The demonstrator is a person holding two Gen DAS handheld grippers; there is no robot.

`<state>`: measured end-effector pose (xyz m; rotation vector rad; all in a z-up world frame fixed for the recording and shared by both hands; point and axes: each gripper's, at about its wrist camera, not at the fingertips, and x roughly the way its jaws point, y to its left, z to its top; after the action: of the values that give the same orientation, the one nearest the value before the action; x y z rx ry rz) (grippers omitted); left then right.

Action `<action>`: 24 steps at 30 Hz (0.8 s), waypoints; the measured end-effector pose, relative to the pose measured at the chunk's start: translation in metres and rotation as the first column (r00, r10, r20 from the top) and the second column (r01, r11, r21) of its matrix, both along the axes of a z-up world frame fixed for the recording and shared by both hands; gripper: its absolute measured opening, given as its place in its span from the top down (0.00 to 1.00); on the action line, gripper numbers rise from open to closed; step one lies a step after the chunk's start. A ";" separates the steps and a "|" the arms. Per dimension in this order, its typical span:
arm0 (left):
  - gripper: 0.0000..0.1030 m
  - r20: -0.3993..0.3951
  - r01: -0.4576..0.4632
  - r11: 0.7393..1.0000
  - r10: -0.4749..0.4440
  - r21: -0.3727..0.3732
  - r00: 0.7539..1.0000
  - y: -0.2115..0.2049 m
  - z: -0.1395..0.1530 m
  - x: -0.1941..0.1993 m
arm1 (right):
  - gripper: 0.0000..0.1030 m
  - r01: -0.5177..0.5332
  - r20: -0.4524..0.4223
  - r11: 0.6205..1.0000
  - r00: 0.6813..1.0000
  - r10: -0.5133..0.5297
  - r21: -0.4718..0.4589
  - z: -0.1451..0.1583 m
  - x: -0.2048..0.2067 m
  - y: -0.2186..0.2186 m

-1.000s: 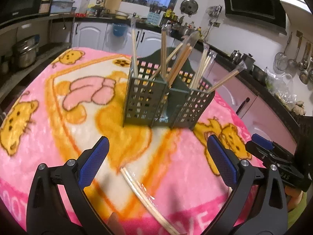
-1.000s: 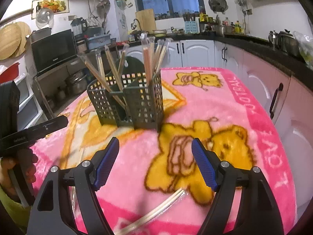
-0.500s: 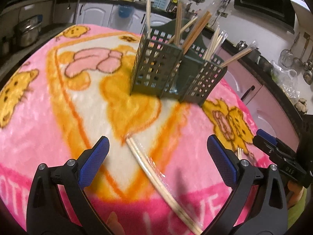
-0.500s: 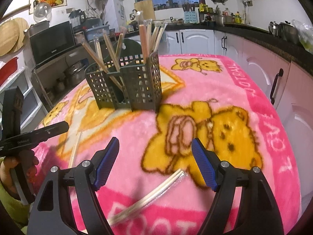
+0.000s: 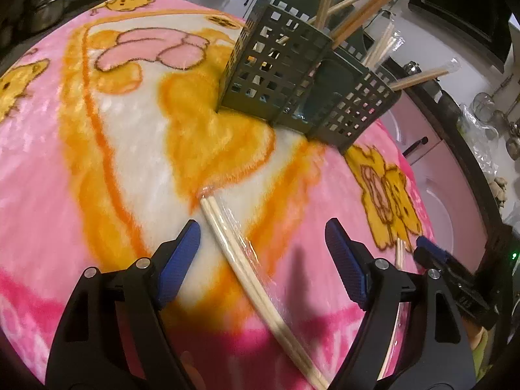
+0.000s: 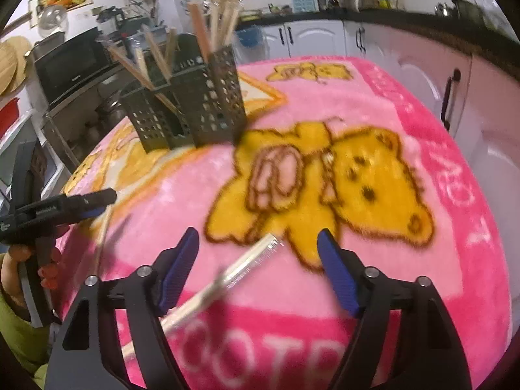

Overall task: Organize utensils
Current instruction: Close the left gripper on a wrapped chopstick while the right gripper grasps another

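A wrapped pair of chopsticks (image 5: 247,260) lies flat on the pink blanket (image 5: 65,195) covering the surface, running between the spread jaws of the left gripper (image 5: 261,253), which have just been closing but touch nothing. A second wrapped pair (image 6: 227,279) lies likewise within the right gripper (image 6: 256,260), also narrowing, unpinched. Beyond stands the green slotted caddy (image 5: 292,74), chopsticks upright inside, probably their destination. Blanket lettering reads partly "OOT"; the rest is cut off.
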<state>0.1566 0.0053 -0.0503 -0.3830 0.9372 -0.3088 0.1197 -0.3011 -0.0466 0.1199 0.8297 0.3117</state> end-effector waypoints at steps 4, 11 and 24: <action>0.47 -0.006 -0.012 0.999 0.012 0.053 1.000 -0.002 0.000 0.009 | 0.44 -0.009 -0.067 1.000 0.998 0.009 0.007 -0.012 0.006 0.002; 0.65 -0.012 -0.028 0.995 0.029 0.099 1.000 0.000 -0.001 0.023 | 0.54 -0.004 -0.081 0.999 0.997 0.000 -0.039 -0.015 0.012 0.010; 0.88 0.002 -0.045 0.987 0.045 0.156 0.999 0.003 -0.003 0.041 | 0.90 -0.037 -0.060 0.999 0.998 0.038 0.012 -0.010 0.016 0.013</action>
<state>0.1974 0.0080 -0.0537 -0.2602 0.9458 -0.1928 0.1359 -0.2885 -0.0568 0.1241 0.8905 0.3494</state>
